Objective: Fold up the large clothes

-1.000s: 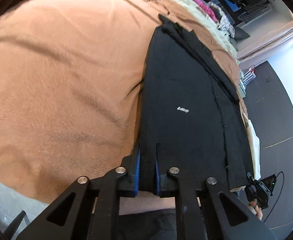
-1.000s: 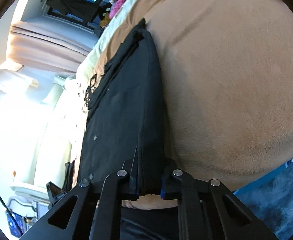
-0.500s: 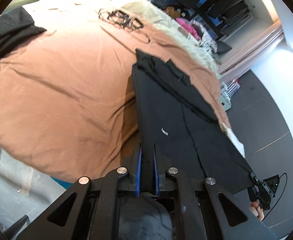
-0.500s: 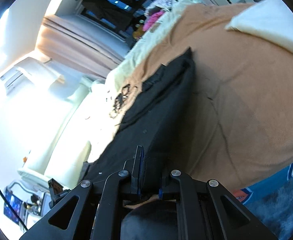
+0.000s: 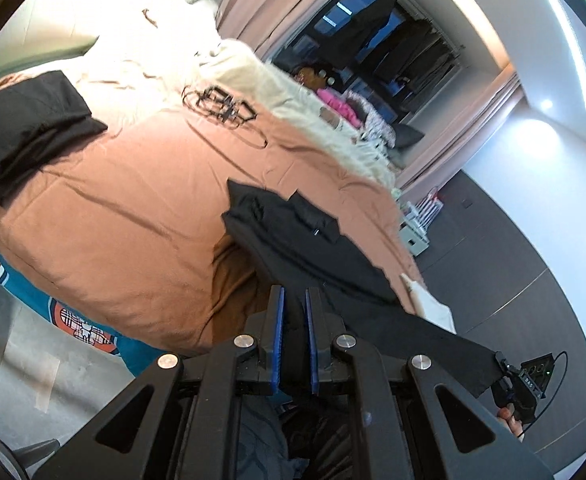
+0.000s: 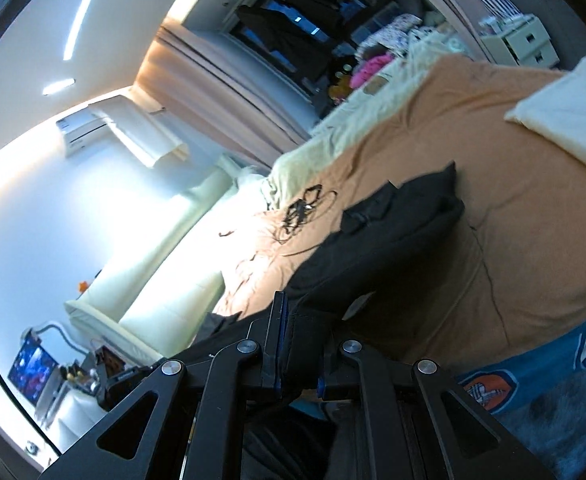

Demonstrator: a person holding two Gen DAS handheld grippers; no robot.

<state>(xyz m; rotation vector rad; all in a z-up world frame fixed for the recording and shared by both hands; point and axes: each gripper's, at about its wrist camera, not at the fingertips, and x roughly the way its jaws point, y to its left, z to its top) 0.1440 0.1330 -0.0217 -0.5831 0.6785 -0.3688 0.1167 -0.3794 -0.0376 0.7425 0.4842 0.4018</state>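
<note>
A long black garment is lifted off the tan bedspread, its near edge stretched between both grippers and its far end still resting on the bed. My left gripper is shut on one near corner. My right gripper is shut on the other corner of the black garment; it also shows at the lower right of the left wrist view. The cloth sags toward the bed between the far end and the grippers.
A folded black garment lies at the bed's left. A tangle of black cables lies on the bedspread farther back. A cream pillow sits at the bed's right. Hanging clothes and a white drawer unit stand beyond.
Both grippers have risen and pulled back from the bed, lifting the garment's near edge off the bedspread. The garment lay flat before; it hangs raised from the near end now.
</note>
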